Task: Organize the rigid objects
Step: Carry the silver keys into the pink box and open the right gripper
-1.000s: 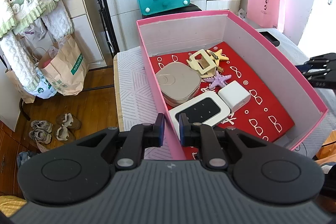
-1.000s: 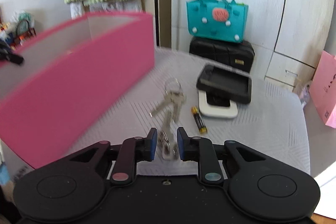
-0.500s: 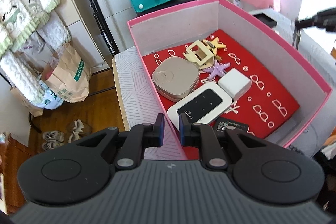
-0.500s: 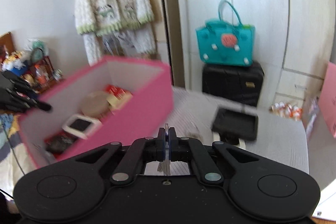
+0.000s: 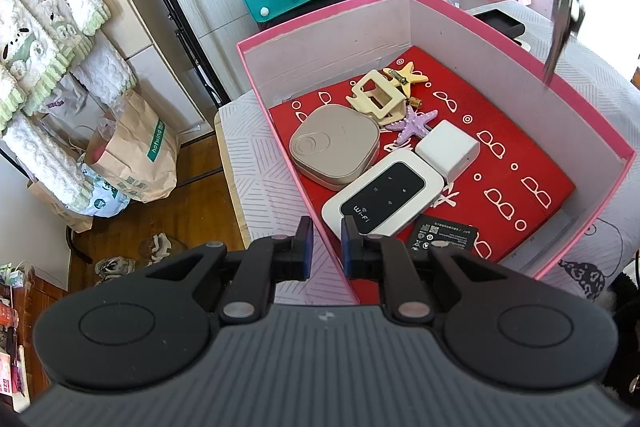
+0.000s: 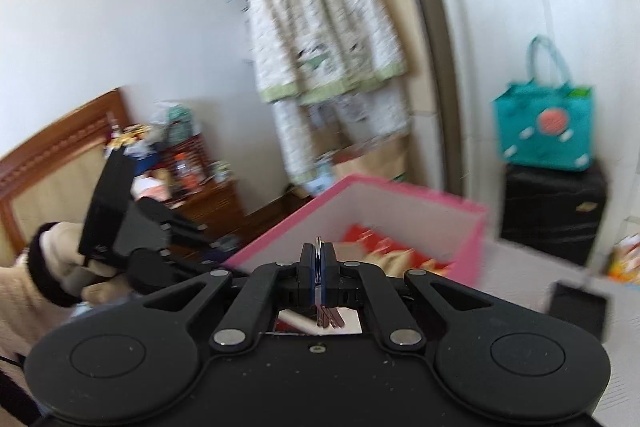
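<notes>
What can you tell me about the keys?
The keys are a small bunch of silvery metal on a ring. The right gripper has its fingers shut on the ring, so the keys dangle below, touching nothing else. In the left view they hang blurred, in the air above the pink box's far edge.

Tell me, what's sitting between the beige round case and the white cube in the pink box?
In the left wrist view, a purple starfish lies between the beige case and the white cube, inside the pink box.
</notes>
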The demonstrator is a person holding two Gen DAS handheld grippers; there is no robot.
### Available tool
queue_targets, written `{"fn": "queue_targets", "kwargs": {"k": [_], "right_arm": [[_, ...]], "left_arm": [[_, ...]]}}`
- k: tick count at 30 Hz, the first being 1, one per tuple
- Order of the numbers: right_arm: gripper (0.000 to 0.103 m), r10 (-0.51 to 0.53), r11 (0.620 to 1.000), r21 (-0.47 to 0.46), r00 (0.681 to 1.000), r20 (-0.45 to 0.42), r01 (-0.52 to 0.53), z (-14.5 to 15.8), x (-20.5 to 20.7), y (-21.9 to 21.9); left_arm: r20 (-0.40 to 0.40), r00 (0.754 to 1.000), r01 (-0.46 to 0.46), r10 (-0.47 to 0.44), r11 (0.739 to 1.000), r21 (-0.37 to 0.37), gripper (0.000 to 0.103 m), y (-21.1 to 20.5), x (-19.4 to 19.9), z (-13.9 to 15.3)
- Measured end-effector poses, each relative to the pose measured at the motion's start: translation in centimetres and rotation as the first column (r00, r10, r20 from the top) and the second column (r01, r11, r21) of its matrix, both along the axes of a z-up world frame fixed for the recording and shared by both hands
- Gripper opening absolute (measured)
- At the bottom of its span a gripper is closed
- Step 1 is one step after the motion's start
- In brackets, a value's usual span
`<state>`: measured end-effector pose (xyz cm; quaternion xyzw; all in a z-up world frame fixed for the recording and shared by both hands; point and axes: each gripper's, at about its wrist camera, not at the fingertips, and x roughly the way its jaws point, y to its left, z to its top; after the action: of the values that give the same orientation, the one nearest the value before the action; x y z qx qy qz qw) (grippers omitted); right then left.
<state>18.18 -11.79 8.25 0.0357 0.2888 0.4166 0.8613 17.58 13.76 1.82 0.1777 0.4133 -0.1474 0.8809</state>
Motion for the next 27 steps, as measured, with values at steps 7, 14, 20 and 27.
{"fn": "queue_targets", "kwargs": {"k": [7,14,20,27], "right_arm": [[0.004,0.090,0.996,0.016,0.979,-0.184,-0.089,-4.9,0.6,3.6],[0.011,0.011,0.999,-0.044,0.985,-0.173,-0.018,-6.0,0.4,3.0],[0.025,-0.091,0.996,-0.017,0.987,-0.130,0.089,-4.7,-0.4,-1.3],[0.028,-0.230,0.972,-0.081,0.968,-0.105,0.222,-4.4,-1.3,-5.3]], "left_arm": [[0.001,1.000,0.000,0.000,1.000,-0.001,0.013,0.0,0.0,0.0],[0.003,1.000,0.000,0.000,1.000,-0.006,0.013,0.0,0.0,0.0],[0.003,1.000,-0.002,0.002,1.000,-0.011,0.013,-0.1,-0.1,0.1],[0.005,1.000,-0.007,0.007,1.000,-0.010,0.013,-0.2,-0.1,0.1]]}}
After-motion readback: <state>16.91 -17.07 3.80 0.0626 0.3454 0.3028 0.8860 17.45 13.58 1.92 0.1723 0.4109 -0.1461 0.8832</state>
